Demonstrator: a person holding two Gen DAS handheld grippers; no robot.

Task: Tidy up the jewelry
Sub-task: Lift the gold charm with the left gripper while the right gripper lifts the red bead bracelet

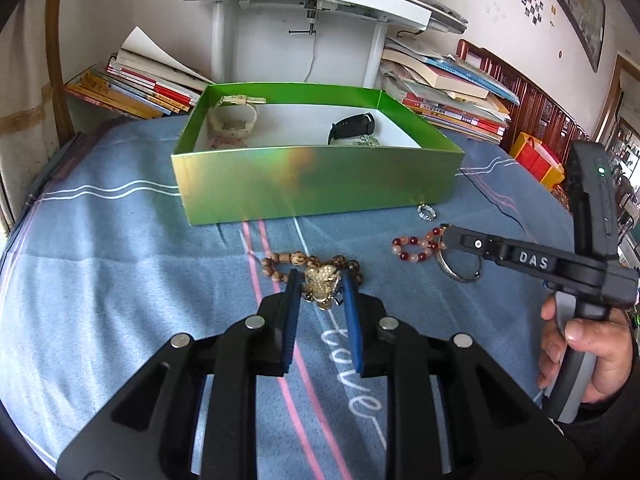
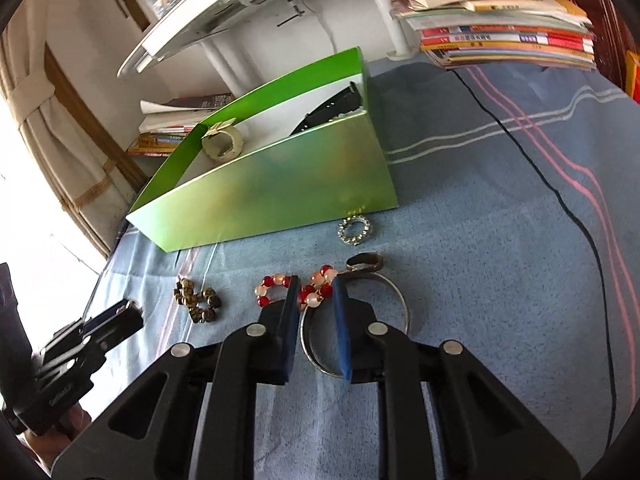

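left claw (image 1: pixel 319 282) clenched on wooden bead bracelet's leopard charm (image 1: pixel 320 284) | right claw (image 2: pixel 316 294) clenched on red-and-pink bead bracelet (image 2: pixel 310 294) | green box (image 1: pixel 312 188) straight ahead of both, left claw squarer to it

Landmark: open box (image 1: pixel 316 184), resting on bedspread (image 1: pixel 120 264).

- In box: pale watch (image 1: pixel 232 118) at left end; dark watch (image 1: pixel 352 128) at right end w/ small chain piece (image 1: pixel 366 141) beside it.
- Just before box's near right corner: sparkly ring (image 1: pixel 426 212).
- Before box, centre: wooden bead bracelet (image 1: pixel 304 264) w/ metal pendant (image 1: pixel 320 284) lying on it.
- Before box, right: glass bead bracelet (image 1: pixel 416 246), touching bangle (image 1: pixel 456 268) on its right.
- Behind box: white stand (image 1: pixel 300 12); book stacks (image 1: pixel 136 84) either side.
- Right of box: cable (image 2: pixel 560 200) across bedspread.
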